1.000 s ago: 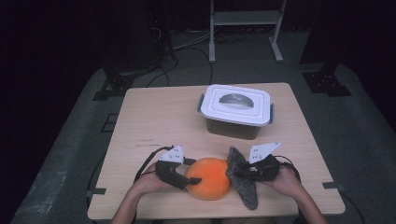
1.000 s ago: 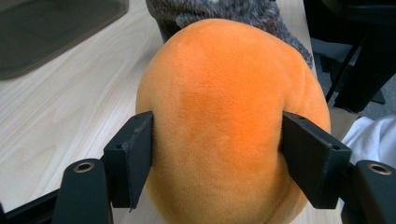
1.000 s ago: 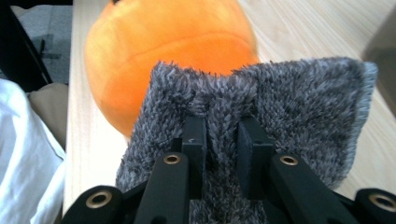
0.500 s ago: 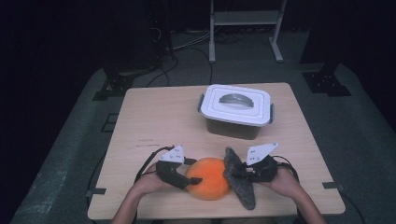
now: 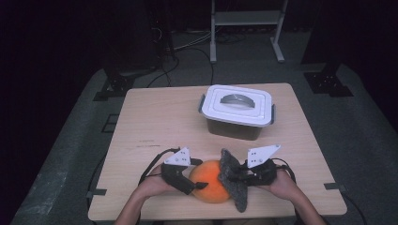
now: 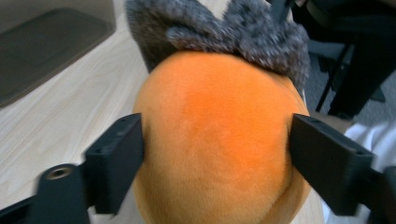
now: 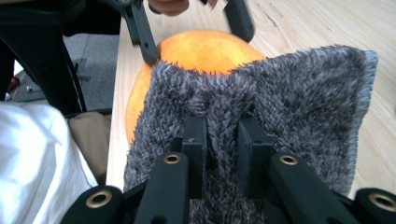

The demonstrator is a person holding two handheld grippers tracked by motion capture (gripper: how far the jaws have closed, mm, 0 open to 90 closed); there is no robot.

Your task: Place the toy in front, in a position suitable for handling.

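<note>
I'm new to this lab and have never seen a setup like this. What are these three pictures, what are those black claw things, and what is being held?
No robot here: a person at a wooden table holds a hand-operated two-jaw gripper in each hand. The high view looks down from above. The other two pictures come from cameras riding on the grippers, looking along their black jaws.

The left gripper has its jaws on either side of an orange ball, pressing its sides. The right gripper pinches a fold of a fuzzy grey cloth, which lies against the ball. Farther back on the table stands a closed box with a white lid.

Black claws (image 5: 195, 180) (grey three-cornered plates)
</note>
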